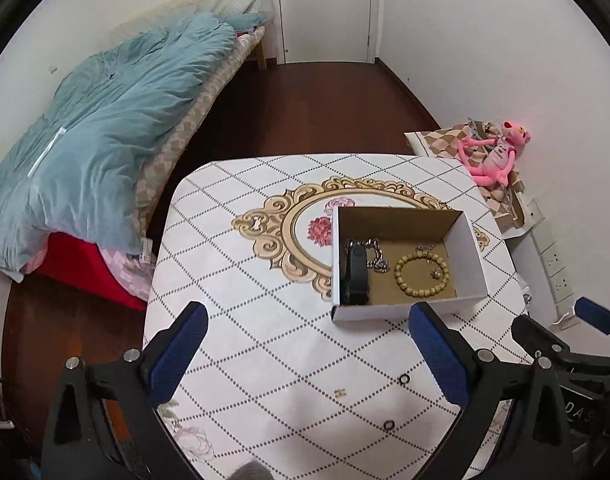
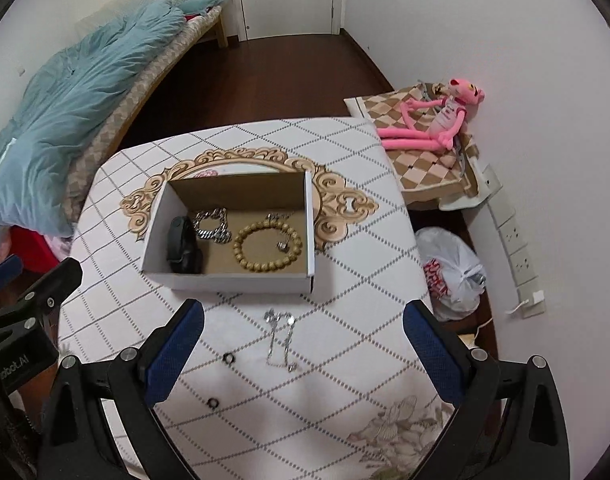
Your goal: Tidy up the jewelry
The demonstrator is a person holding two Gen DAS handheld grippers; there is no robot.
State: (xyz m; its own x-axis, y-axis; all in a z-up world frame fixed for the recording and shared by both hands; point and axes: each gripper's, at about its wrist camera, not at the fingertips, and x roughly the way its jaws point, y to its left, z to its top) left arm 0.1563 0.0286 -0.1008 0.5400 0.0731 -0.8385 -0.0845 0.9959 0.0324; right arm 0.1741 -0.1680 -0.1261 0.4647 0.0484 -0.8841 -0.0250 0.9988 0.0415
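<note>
One open cardboard box (image 2: 233,280) stands on the surface (image 2: 345,280). Inside it lie four pieces: one black band (image 2: 181,246), one silver chain bracelet (image 2: 213,226), one ring of yellow beads (image 2: 267,246), and one small silver piece (image 2: 281,240) too fine to identify. Outside the box lie two small black rings (image 2: 228,358) (image 2: 213,403) and one silver chain (image 2: 281,338). One pink plush toy (image 2: 429,124) lies on one checked cushion (image 2: 425,176).

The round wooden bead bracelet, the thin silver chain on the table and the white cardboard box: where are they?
Round wooden bead bracelet (image 2: 268,245): right wrist view, near bead arc.
Thin silver chain (image 2: 280,338): right wrist view, middle strands.
White cardboard box (image 2: 229,283): right wrist view, front wall.
</note>
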